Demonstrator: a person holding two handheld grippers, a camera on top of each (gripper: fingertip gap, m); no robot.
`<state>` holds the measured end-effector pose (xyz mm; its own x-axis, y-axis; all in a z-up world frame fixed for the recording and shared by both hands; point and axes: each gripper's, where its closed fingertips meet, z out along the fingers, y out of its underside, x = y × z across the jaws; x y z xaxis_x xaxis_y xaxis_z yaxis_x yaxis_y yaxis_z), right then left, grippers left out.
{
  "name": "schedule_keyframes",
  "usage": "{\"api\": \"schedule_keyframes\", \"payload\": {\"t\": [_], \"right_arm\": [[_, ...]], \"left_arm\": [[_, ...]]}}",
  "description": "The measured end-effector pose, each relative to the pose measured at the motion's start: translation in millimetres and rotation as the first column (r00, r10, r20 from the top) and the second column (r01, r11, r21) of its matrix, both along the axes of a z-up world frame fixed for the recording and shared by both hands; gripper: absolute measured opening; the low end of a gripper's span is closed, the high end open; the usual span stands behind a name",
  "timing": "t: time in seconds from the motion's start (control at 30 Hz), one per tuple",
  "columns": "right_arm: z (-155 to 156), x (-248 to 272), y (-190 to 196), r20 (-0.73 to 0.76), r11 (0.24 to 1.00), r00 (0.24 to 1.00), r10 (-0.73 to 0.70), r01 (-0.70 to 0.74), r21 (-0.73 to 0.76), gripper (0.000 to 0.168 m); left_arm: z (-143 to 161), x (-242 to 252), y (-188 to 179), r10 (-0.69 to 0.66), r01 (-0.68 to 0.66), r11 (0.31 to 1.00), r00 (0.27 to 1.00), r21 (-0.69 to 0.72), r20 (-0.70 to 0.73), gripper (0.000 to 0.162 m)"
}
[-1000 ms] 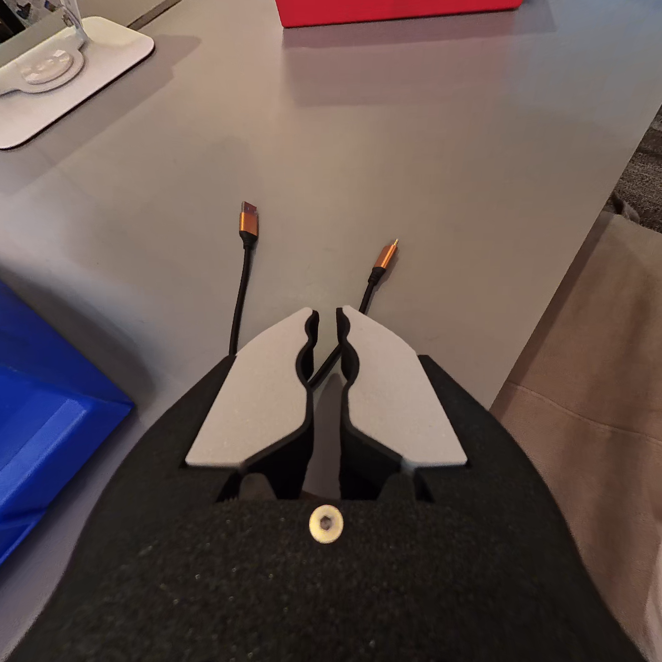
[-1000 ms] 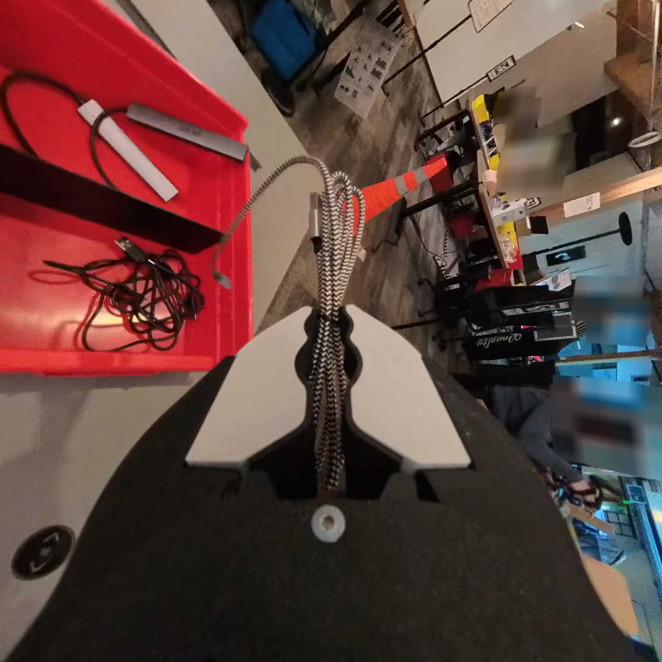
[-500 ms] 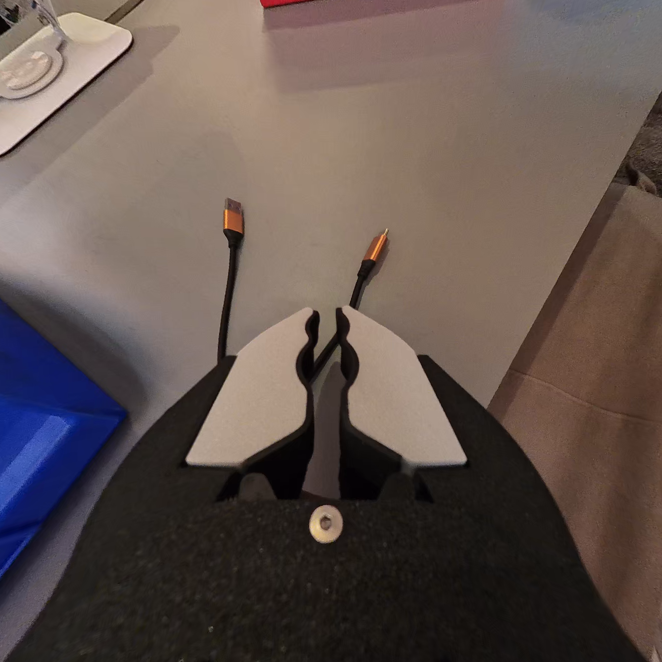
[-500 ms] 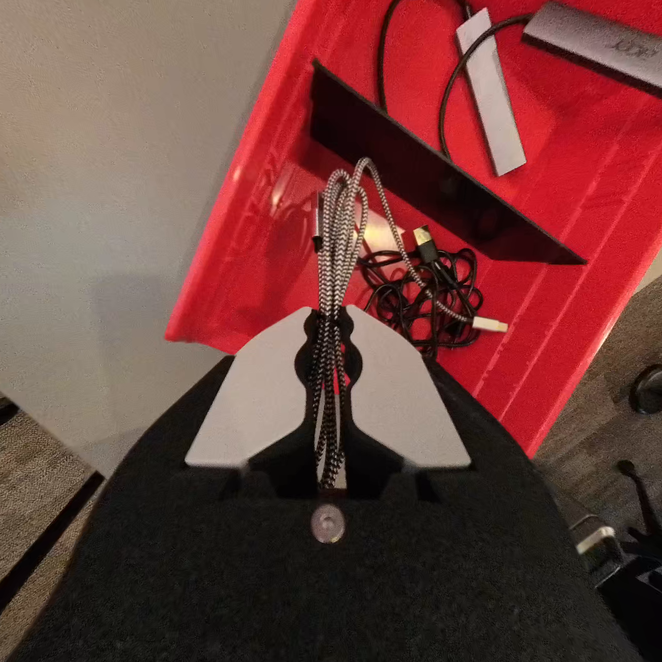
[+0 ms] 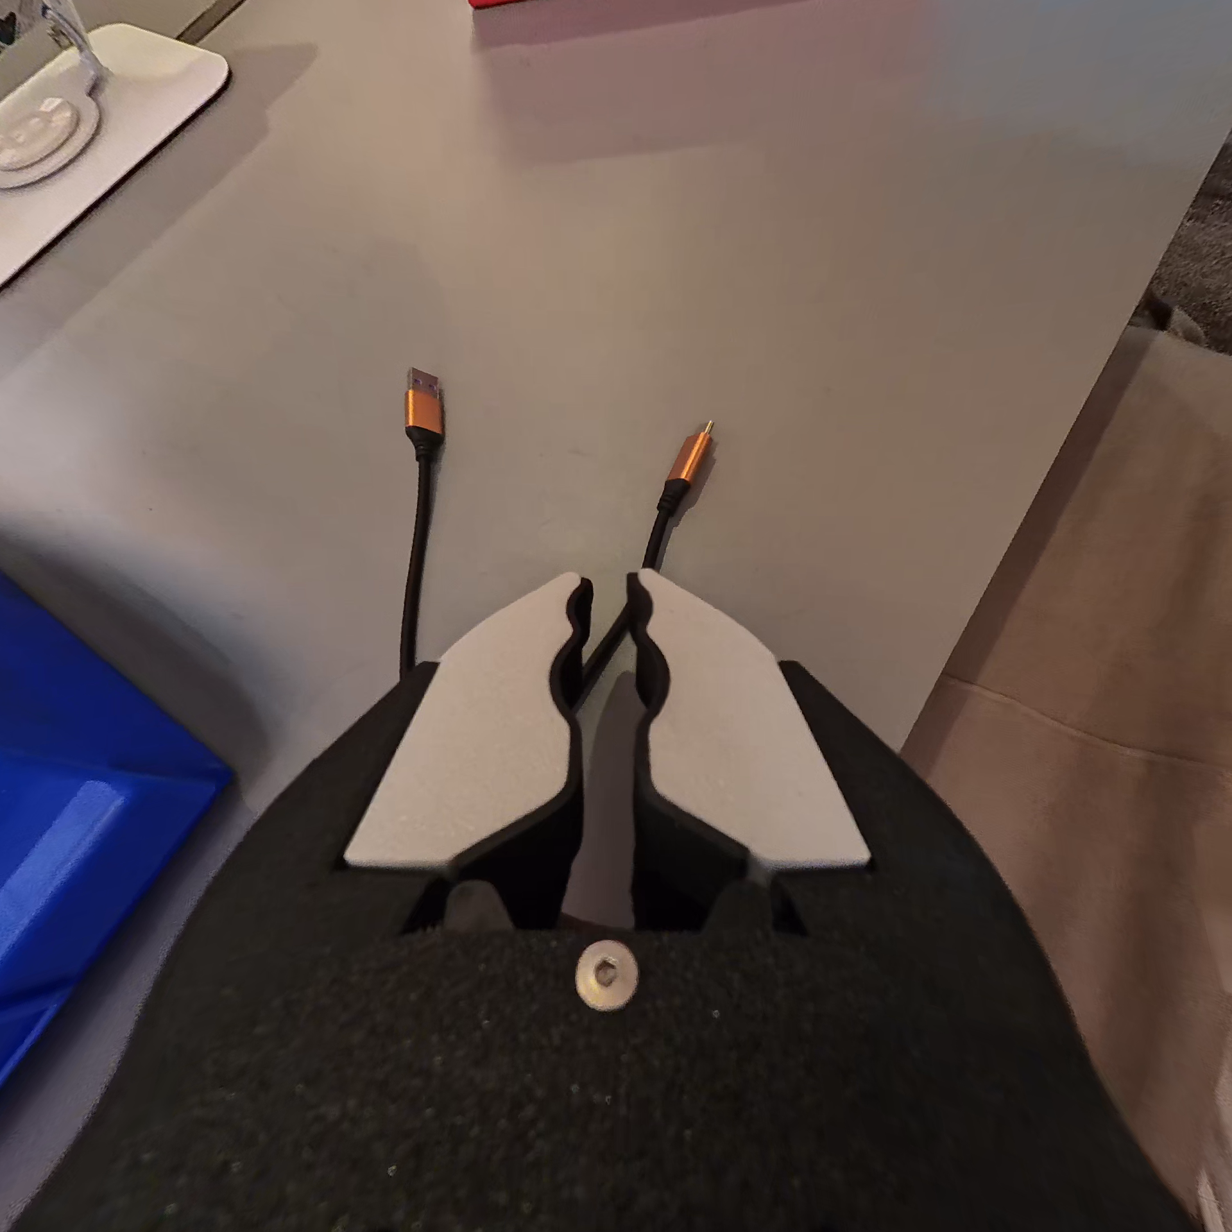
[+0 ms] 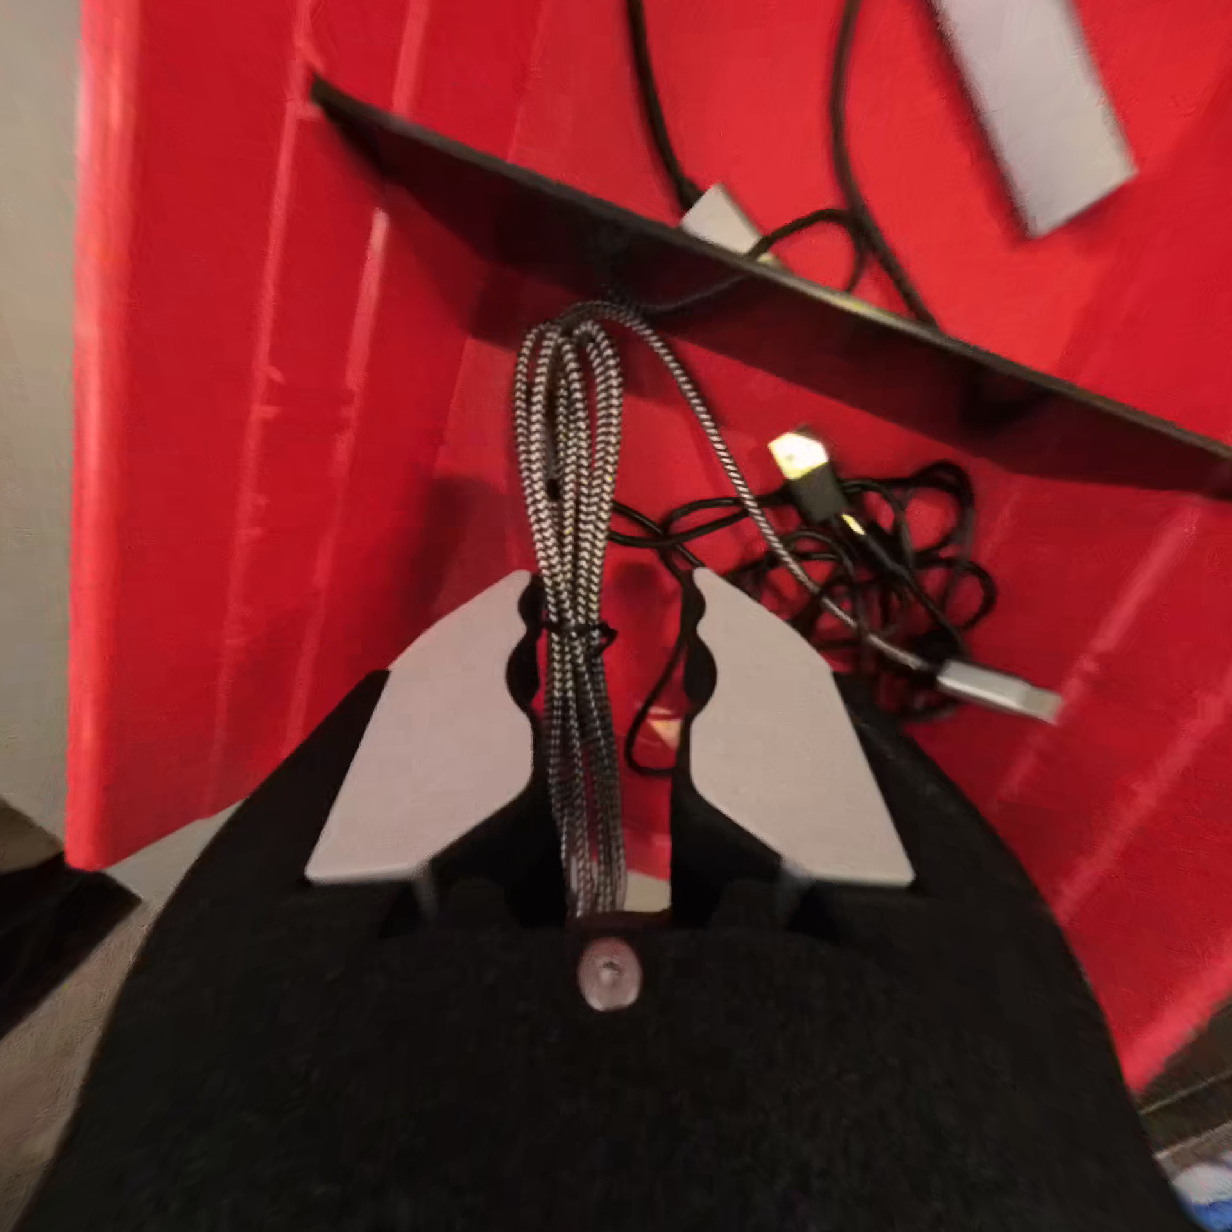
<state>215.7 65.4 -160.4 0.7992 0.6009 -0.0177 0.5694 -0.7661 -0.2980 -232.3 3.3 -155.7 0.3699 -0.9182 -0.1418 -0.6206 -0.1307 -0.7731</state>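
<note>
In the left wrist view my left gripper (image 5: 610,580) is nearly closed on a black cable (image 5: 667,527) that runs slantwise between the jaws. Its orange USB plug (image 5: 423,407) and its small orange plug (image 5: 693,457) stick out ahead over the grey table (image 5: 733,233). In the right wrist view my right gripper (image 6: 611,577) is open over a red bin (image 6: 233,400). A tied bundle of black-and-white braided cable (image 6: 570,467) sits between the jaws against the left finger. Its silver plug (image 6: 993,693) trails to the right.
The red bin has a black divider (image 6: 733,300), a tangled black cable (image 6: 867,553) and a grey stick-shaped device (image 6: 1027,100). A blue bin (image 5: 80,800) stands at the left, a white pad (image 5: 133,113) at the far left. Beige fabric (image 5: 1100,667) lies past the table's right edge. My right fingertips sit around 45 cm from my left ones.
My right gripper swung from the room toward the red bin, moved in over it, and its jaws opened off the braided bundle. My left gripper drifted slightly with the black cable.
</note>
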Motion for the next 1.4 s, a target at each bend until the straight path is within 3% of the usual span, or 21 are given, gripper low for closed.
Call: {"api": "schedule_keyframes", "payload": {"t": [0.03,0.13,0.23,0.3,0.37,0.43,0.53,0.6,0.7,0.8,0.9,1.0,1.17,1.4], "right_arm": [[18.3,6.4,4.0,0.016,0.994,0.998,-0.060,0.059,0.091,0.042],[91.8,9.3,0.6,-0.011,0.887,0.978,-0.208,0.193,0.420,0.042],[134.5,-50.5,-35.5,-0.253,0.778,0.950,-0.181,0.296,0.554,0.037],[131.8,-129.6,-74.5,-0.495,0.817,0.869,0.004,0.283,0.503,0.032],[117.8,-201.0,-113.7,-0.679,0.844,0.713,0.174,0.247,0.475,0.031],[91.1,-251.1,-140.4,-0.786,0.881,0.572,0.235,0.217,0.422,0.030],[52.1,-285.7,-157.8,-0.718,0.925,0.645,0.263,0.042,0.377,0.031],[52.3,-297.9,-157.9,-0.728,0.911,0.615,0.304,0.036,0.410,0.031],[46.8,-307.6,-164.4,-0.786,0.945,0.553,0.276,-0.005,0.328,0.031],[39.3,-305.5,-165.7,-0.767,0.942,0.577,0.280,-0.010,0.336,0.031],[33.0,-305.0,-166.2,-0.748,0.942,0.601,0.281,-0.026,0.333,0.030],[27.9,-304.3,-159.1,-0.707,0.935,0.648,0.284,-0.023,0.355,0.030],[27.4,-310.5,-132.6,-0.597,0.881,0.753,0.277,0.048,0.470,0.030],[54.3,-376.5,-118.9,-0.389,0.696,0.834,0.392,0.008,0.718,0.039]], "left_arm": [[0.8,-1.2,0.1,0.009,-0.008,1.000,1.000,-0.015,0.013,0.012],[0.8,-10.7,3.7,0.030,-0.028,0.997,0.999,-0.073,0.026,0.019],[-2.3,-29.3,15.0,0.051,-0.051,0.995,0.999,-0.085,-0.007,0.025],[-3.1,-41.8,22.6,0.069,-0.071,0.992,0.997,-0.105,-0.018,0.032],[0.1,-51.2,31.9,0.105,-0.104,0.988,0.994,-0.111,0.002,0.039],[-0.9,-54.3,34.7,0.101,-0.099,0.987,0.995,-0.126,0.004,0.046],[-14.4,-56.0,42.6,0.096,-0.103,0.989,0.993,-0.104,-0.073,0.051],[-22.5,-52.6,51.3,0.131,-0.141,0.983,0.987,-0.121,-0.089,0.047],[-26.2,-48.1,66.7,0.197,-0.207,0.967,0.977,-0.146,-0.082,0.040],[-35.4,-47.2,74.6,0.238,-0.256,0.956,0.962,-0.144,-0.132,0.036],[-37.7,-39.8,69.5,0.222,-0.240,0.962,0.965,-0.127,-0.143,0.004],[-37.0,-36.8,66.5,0.209,-0.223,0.973,0.959,-0.055,-0.193,0.003],[-4.7,-16.3,56.1,0.246,-0.242,0.963,0.969,-0.120,0.020,0.003],[43.9,25.2,22.4,0.251,-0.149,0.930,0.924,-0.336,0.287,0.002]]}}
